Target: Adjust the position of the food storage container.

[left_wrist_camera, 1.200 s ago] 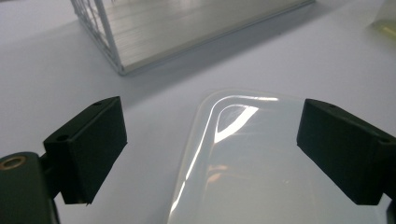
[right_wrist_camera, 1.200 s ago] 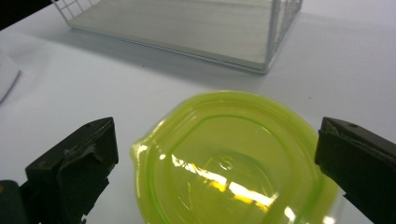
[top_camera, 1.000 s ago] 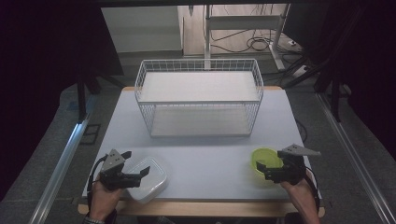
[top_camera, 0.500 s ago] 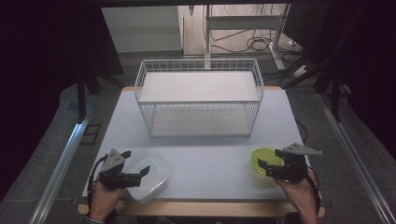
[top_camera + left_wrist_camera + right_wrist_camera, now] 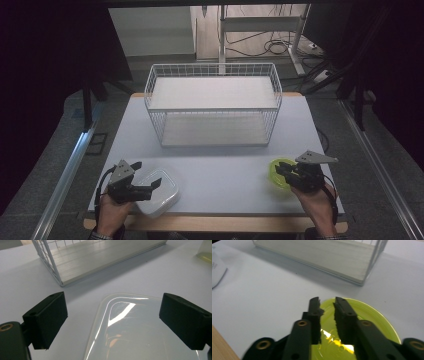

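On pale grey table (image 5: 220, 165), wire basket (image 5: 214, 102), left hand-held gripper (image 5: 149, 186) wide, right hand-held gripper (image 5: 281, 172) narrow.

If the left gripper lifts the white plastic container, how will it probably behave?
The white container looks thin and translucent, so probably light and slightly flexible. Its glossy top may slip between the fingers. It lies low and flat on the table, so tipping or rolling seems unlikely.
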The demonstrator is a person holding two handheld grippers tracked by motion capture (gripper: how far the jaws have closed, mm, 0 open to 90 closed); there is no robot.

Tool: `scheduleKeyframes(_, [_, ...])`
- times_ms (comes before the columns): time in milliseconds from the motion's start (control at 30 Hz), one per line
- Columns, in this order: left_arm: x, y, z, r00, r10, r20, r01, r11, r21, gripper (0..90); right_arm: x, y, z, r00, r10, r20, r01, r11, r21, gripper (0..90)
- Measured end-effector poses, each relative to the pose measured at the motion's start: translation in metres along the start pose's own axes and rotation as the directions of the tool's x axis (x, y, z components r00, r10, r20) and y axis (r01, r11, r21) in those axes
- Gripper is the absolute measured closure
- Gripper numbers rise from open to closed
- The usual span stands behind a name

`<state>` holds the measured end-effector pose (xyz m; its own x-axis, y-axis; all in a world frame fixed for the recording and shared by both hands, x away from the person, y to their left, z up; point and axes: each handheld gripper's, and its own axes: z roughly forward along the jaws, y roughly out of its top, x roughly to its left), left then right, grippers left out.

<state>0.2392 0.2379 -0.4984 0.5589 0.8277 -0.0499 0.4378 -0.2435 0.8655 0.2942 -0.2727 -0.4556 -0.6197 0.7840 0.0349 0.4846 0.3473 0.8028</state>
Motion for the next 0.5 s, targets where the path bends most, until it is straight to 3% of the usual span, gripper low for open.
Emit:
scheduleKeyframes(33, [-0.001,0.000,0.000,1.0000,0.003,0.002,-0.003,1.0000,0.000,7.6,0.003,0.004,0.003,0.9999,-0.008,-0.015,0.008,1.000,0.002,84.9])
scheduleKeyframes(100, [-0.001,0.001,0.000,1.0000,0.003,0.005,-0.003,1.0000,0.000,7.7,0.007,0.008,0.006,0.9993,-0.019,-0.031,0.020,1.000,0.011,89.0])
scheduleKeyframes(500, [-0.003,0.002,0.000,0.9999,0.006,0.015,-0.006,1.0000,0.000,7.9,0.022,0.018,0.032,0.9970,-0.057,-0.052,0.061,0.996,0.067,89.8])
